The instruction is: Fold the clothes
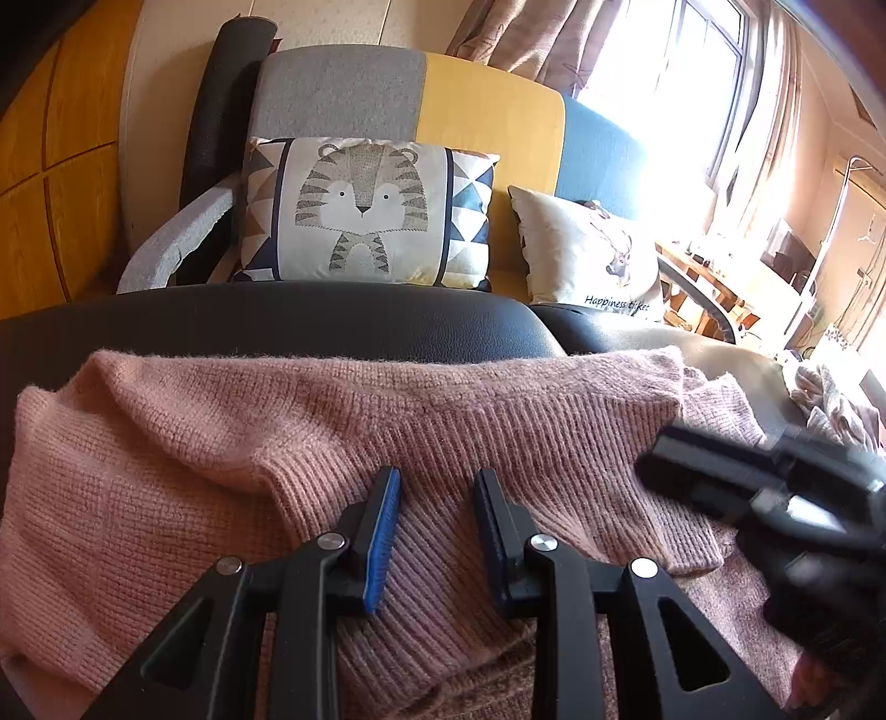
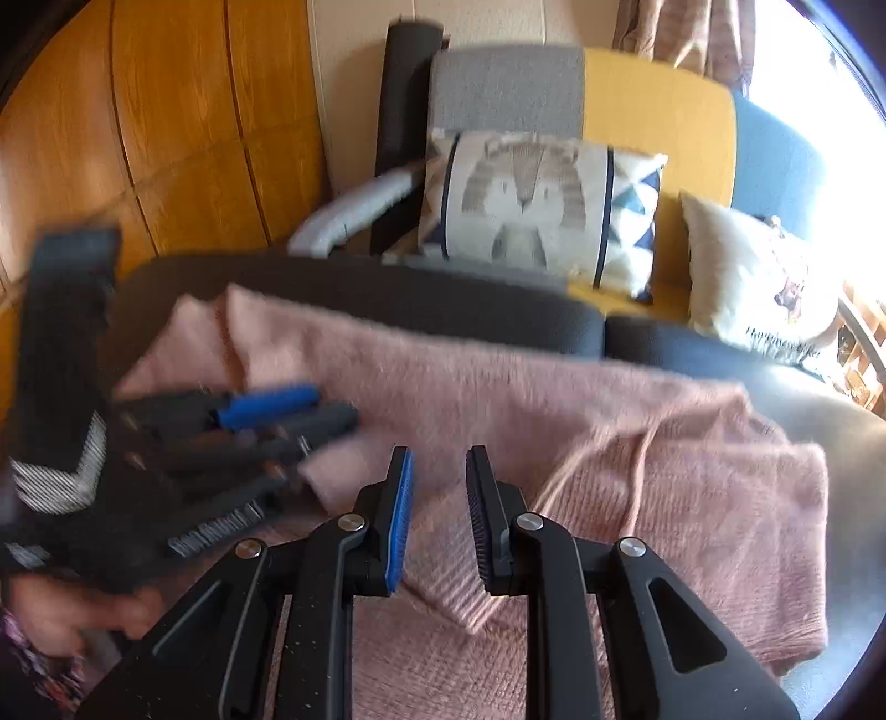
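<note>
We see a pink knit sweater point(image 1: 232, 443) spread over a black padded surface point(image 1: 310, 321), its far edge lying just short of the surface's far rim. The ribbed band point(image 1: 498, 437) runs across the middle of the left wrist view, and a fold of ribbed knit rises toward the camera beneath our left gripper point(image 1: 437, 479).

The left gripper hangs over that ribbed part with its jaws parted. Knit shows in the gap between the blue pads point(image 1: 387, 520), but the pads stand clear of it and clamp nothing.

The right gripper point(image 2: 440, 462) also has its jaws apart, with a narrower gap. Below it a ribbed cuff or hem point(image 2: 448, 587) lies across the sweater; we cannot tell whether the tips touch it, and nothing is pinched between the pads point(image 2: 401, 509). In the left wrist view the right gripper point(image 1: 681, 465) appears blurred at the right edge, just above the sweater's right side.

In the right wrist view the left gripper point(image 2: 326, 410) shows blurred at the left, over the sweater's left part, with a hand point(image 2: 72, 609) under it and a patterned sleeve point(image 2: 33, 670) at the corner.

Behind the black surface stands a sofa point(image 1: 487, 111) in grey, yellow and blue panels, carrying a tiger cushion point(image 1: 360, 210) and a deer cushion point(image 1: 592, 255). A bright window point(image 1: 681, 72) with curtains point(image 1: 531, 39) fills the upper right. More crumpled cloth point(image 1: 830, 404) lies at the far right.
</note>
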